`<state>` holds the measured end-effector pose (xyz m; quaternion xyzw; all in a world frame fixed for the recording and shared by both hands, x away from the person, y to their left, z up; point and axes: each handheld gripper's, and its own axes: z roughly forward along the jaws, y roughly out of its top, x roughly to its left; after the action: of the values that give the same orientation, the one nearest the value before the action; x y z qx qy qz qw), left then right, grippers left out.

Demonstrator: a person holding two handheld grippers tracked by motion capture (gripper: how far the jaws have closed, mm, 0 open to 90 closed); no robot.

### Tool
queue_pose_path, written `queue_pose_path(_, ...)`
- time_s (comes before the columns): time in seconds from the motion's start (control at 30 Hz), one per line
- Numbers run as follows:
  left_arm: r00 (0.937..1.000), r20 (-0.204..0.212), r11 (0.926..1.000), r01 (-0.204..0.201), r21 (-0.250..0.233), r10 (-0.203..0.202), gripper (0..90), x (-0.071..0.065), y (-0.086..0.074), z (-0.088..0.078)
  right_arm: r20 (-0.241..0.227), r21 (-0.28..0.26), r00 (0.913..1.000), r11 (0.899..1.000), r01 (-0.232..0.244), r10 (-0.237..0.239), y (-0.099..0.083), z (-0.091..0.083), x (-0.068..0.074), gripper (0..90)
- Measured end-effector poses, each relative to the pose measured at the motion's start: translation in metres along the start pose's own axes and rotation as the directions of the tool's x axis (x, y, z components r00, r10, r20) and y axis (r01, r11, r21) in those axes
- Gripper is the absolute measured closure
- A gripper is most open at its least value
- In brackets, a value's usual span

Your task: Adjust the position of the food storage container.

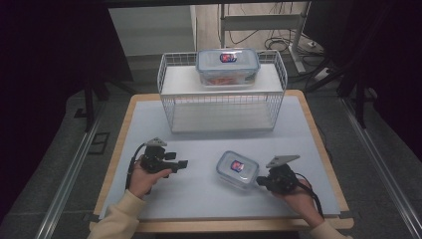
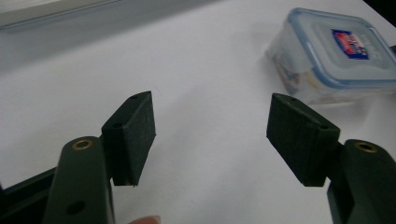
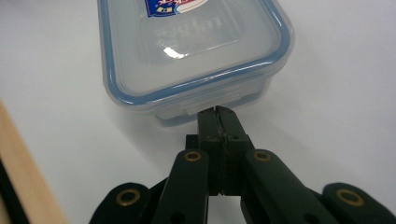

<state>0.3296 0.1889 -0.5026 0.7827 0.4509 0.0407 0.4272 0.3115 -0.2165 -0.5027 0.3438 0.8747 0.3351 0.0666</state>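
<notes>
The small container (image 1: 238,170) sits on the white tabletop (image 1: 199,199), toward the person's side of the wire basket (image 1: 222,102) and well apart from it. It is a rounded-rectangular box of clear, hard plastic with a flat translucent lid rimmed in blue, a red and blue sticker on top and latch flaps along the edges; something pale shows faintly through its wall in the left gripper view. It looks light and stiff, with a smooth, glossy surface that would likely slip under a loose pinch, so the surest hold is probably across the two long walls just under the lid rim, or on a latch flap only for nudging. The right gripper (image 3: 218,114) rests at the container's near short side, its jaws pressed together with nothing between them, tips touching or almost touching the latch flap there; in that state it can push but not lift. The left gripper (image 2: 210,135) hovers over bare tabletop on the container's other side, near it, jaws standing apart and empty, their matte black pads ribbed for grip. A second, larger container (image 1: 228,66) of the same make stands on the basket's white upper shelf.
</notes>
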Motion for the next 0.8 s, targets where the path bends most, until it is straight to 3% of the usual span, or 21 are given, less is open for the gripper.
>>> queue_pose_path(0.23, 1.0000, -0.005, 1.0000, 0.006, -0.001, -0.006, 32.4, 0.004, -0.001, -0.002, -0.019, -0.010, 0.9998, 1.000, 0.005, -0.005, 0.018, 0.020, 0.003, 89.5)
queue_pose_path(0.43, 0.9999, -0.010, 1.0000, 0.000, -0.005, 0.000, 32.4, 0.004, 0.000, -0.004, -0.026, -0.040, 0.9997, 0.999, 0.000, -0.001, 0.014, 0.008, 0.006, 89.5)
queue_pose_path(0.57, 0.9999, -0.012, 1.0000, 0.003, -0.004, -0.003, 32.4, 0.005, 0.000, -0.003, -0.067, -0.040, 0.9975, 0.999, 0.020, -0.023, 0.008, 0.002, 0.022, 89.5)
queue_pose_path(0.8, 0.9999, -0.010, 1.0000, -0.003, 0.004, 0.003, 32.3, 0.003, 0.000, -0.001, -0.098, -0.032, 0.9913, 0.996, 0.085, -0.087, 0.012, 0.017, 0.050, 89.5)
